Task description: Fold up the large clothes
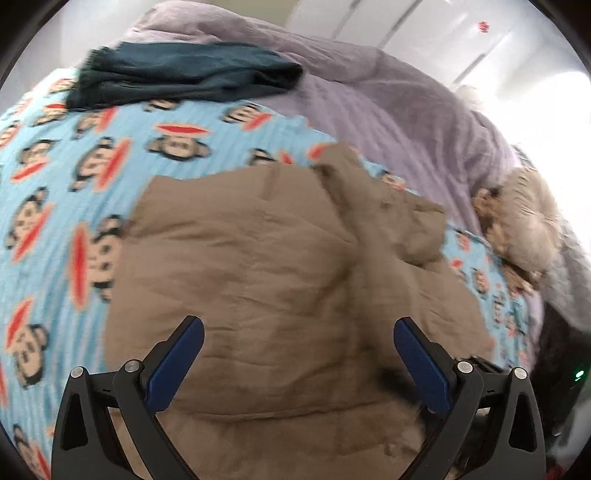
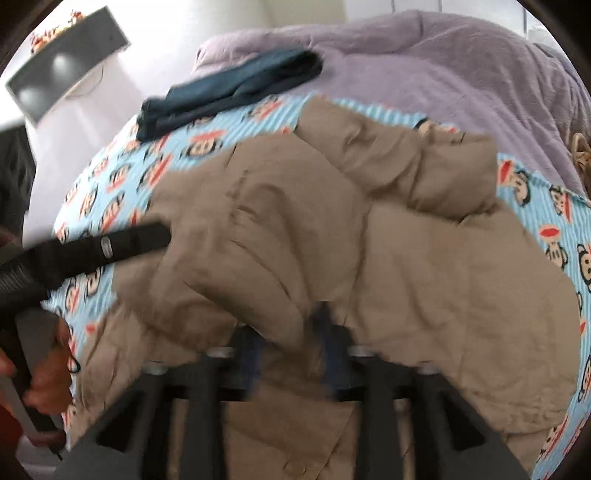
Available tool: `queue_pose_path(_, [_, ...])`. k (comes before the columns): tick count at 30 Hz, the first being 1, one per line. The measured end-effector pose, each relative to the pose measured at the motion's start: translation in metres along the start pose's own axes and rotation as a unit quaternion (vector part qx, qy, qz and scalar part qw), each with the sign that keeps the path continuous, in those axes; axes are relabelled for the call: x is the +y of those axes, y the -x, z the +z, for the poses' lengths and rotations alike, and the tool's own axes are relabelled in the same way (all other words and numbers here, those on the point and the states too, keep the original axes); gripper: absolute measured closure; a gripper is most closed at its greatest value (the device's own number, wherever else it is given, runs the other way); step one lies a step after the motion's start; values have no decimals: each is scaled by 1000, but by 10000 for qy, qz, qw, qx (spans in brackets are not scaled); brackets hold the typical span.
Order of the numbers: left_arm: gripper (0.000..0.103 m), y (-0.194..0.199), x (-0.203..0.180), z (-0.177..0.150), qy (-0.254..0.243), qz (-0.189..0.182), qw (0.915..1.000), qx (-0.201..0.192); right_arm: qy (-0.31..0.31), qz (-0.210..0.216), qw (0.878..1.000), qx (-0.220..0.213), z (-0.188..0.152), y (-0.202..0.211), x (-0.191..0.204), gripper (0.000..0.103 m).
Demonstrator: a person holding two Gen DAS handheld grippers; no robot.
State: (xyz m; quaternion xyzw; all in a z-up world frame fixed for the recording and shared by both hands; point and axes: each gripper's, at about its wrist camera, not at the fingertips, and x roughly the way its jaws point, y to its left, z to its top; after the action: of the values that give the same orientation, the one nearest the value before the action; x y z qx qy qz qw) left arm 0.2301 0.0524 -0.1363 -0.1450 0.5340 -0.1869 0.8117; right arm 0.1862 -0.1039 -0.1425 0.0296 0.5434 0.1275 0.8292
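Mid-fold on the puffy tan quilted jacket (image 1: 280, 266) atop the bed w/ monkey-print blue sheet (image 1: 74, 177): left tool (image 1: 298, 354) spread & empty, right tool (image 2: 291, 354) pinching a jacket fold, which prob. needs carrying across next.

Bed with a monkey-print sheet (image 1: 122, 122) and lilac duvet (image 1: 388, 110), white wardrobe doors (image 1: 424, 33) behind

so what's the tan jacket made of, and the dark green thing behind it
The tan jacket looks like a padded matte woven shell, perhaps nylon or polyester: puffy, with stitched quilt lines. The dark green cloth looks like a soft knit or woven scarf, seemingly fringed at one edge; blur leaves it open.
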Motion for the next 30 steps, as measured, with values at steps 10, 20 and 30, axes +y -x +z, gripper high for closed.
queue_pose_path(10, [0, -56, -38, 6, -264, -257, 9975, 605, -2016, 244, 9789, 217, -71, 54, -124, 31])
queue_pose_path(20, [88, -50, -54, 7, -592, -91, 9972, 444, -4198, 452, 9059, -324, -110, 75, -242, 93])
queue_pose_path(30, [88, -47, -7, -16, -462, 454, 9964, 546, -3664, 168, 9303, 20, -100, 36, -214, 95])
